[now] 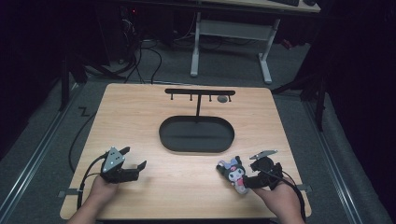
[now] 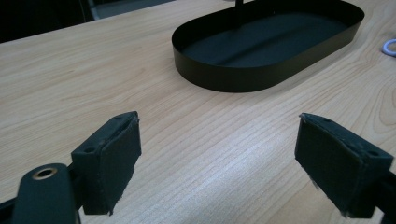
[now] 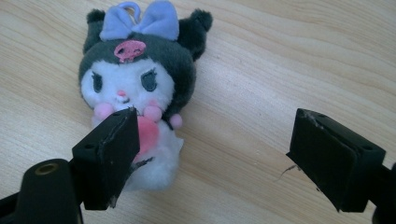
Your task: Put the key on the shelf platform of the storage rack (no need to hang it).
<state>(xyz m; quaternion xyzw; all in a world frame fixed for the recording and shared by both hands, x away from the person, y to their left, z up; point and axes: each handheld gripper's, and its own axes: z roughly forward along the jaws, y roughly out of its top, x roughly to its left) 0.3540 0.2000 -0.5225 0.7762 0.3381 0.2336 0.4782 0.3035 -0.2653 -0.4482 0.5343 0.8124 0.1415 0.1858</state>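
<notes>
A small plush doll with a black hood, white face and lilac bow lies on its back on the wooden table near the front right. In the right gripper view the plush doll lies face up, its lower body partly behind the left jaw. My right gripper is open just beside the doll, with bare wood between its pads. My left gripper is open at the front left, holding nothing and facing the black oval tray.
The black oval tray sits mid-table, with a black T-shaped hook rack rising from its far side. A small grey object is by the rack's right end. A pale ring shows at the right edge of the left gripper view.
</notes>
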